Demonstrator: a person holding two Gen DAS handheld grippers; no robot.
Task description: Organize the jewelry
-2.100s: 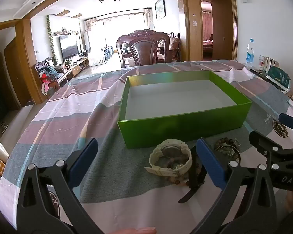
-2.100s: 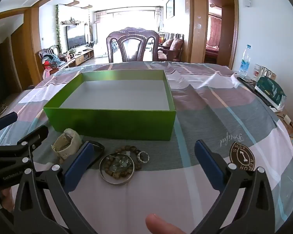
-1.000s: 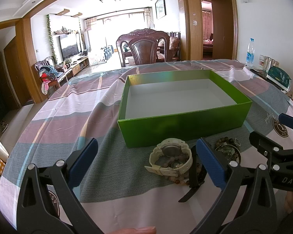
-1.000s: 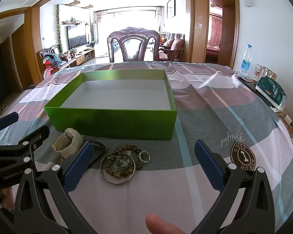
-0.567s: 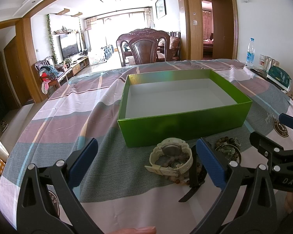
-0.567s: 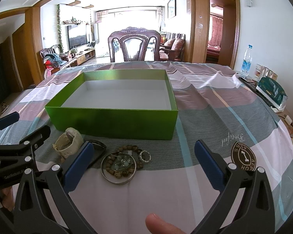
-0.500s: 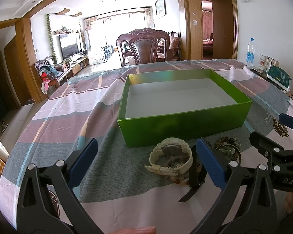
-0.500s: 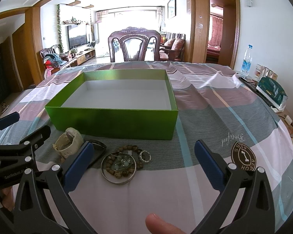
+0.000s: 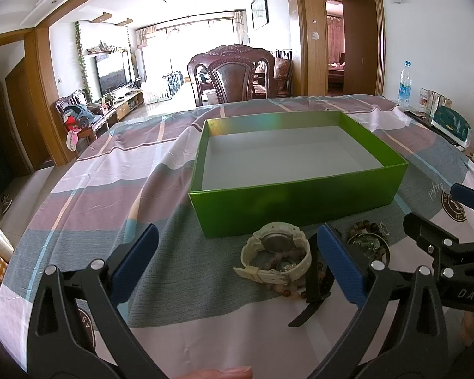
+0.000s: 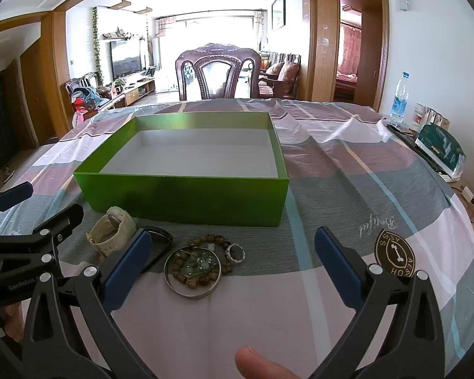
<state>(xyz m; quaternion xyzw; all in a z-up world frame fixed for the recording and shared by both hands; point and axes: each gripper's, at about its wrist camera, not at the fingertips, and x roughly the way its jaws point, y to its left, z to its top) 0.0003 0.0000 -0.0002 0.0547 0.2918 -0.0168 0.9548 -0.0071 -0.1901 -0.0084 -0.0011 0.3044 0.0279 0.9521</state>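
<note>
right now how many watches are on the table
2. A cream watch lies in front of the green box, at its left corner. A black watch lies just right of it, partly hidden behind the right tool's finger. More could sit under the beads.

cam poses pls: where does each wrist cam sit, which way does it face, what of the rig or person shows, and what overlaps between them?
Left wrist: sits on the left gripper, low over the table, facing the green box with the white watch ahead; the right gripper and a fingertip show.
Right wrist: sits on the right gripper, facing the green box over the silver bangle; the left gripper and a thumb tip show.
Shared: box, watch, bead pile, tablecloth, chair.
</note>
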